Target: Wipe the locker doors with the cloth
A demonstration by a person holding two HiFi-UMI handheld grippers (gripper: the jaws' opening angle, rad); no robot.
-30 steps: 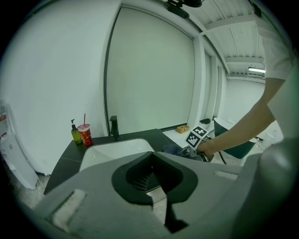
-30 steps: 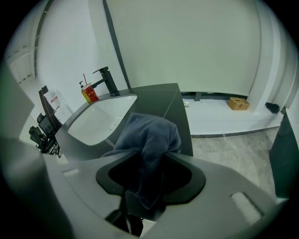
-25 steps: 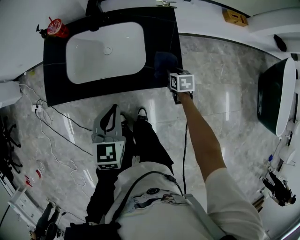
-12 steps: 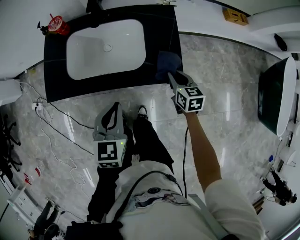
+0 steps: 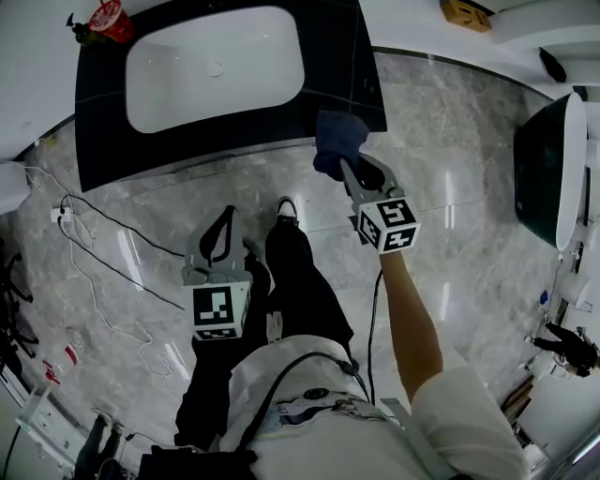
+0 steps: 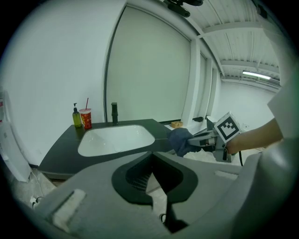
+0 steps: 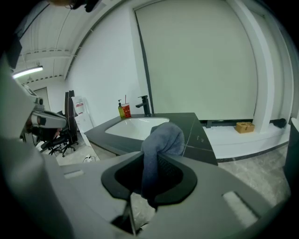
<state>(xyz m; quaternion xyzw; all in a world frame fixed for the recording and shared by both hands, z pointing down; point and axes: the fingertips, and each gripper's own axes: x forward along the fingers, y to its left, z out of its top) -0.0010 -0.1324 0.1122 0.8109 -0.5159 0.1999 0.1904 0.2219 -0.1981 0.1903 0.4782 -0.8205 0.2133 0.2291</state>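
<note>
Plainly the cloth [image 5: 337, 141] is soft and light: a dark blue rag bunched over the tips of the right gripper [image 5: 349, 171]. Its jaws have just been closing and pinch a fold of the rag, and the rest sags between them. It is held in the air just off the front right corner of the dark counter [image 5: 103, 141]. Being limp, it will likely crumple rather than press flat, so a grip on a thick gathered wad, with fabric left free ahead of the tips, should suit wiping.

The left gripper [image 5: 225, 220] hangs by the person's leg, jaws together on nothing. A white basin [image 5: 211, 66] fills the counter, and a red cup [image 5: 111, 17] stands at its back left corner. Cables [image 5: 94, 272] trail across the floor on the left — a possible snag. No locker door is plain in any view.
</note>
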